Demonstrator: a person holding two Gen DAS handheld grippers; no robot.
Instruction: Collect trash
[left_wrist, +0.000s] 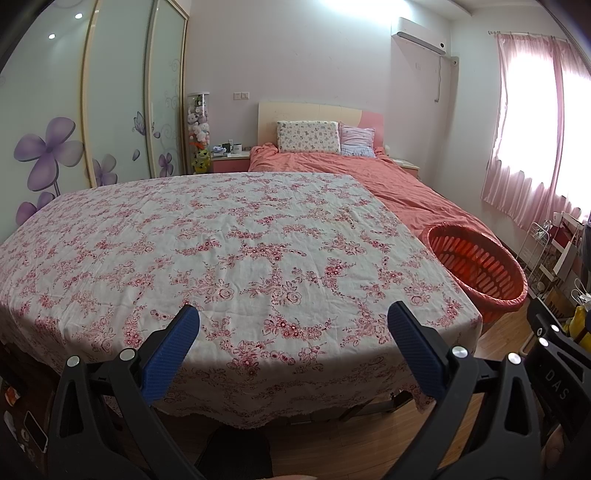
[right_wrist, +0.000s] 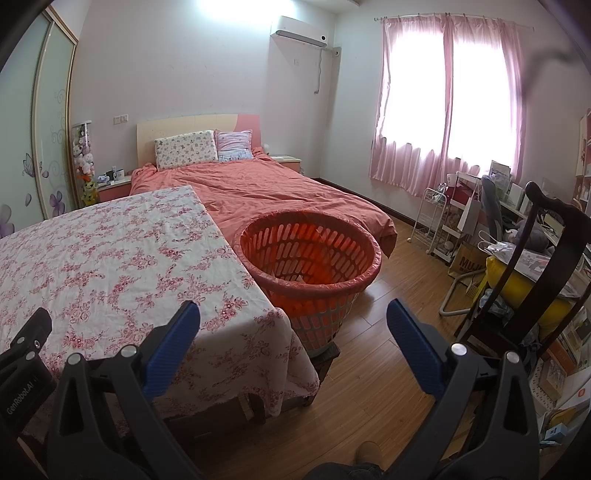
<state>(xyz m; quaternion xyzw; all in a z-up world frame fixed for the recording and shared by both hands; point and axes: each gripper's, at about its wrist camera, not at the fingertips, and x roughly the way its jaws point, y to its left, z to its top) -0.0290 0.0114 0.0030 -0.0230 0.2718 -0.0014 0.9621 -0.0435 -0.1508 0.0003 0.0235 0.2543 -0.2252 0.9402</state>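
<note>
Basket right of table, before bed.

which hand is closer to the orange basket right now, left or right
Right, by a little. The orange basket sits just ahead between the right tongs, while the left tongs face the floral tablecloth. Both are open and empty.

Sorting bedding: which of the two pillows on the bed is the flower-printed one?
The cream floral pillow, on the left against the headboard; the other pillow beside it is pink striped.
</note>
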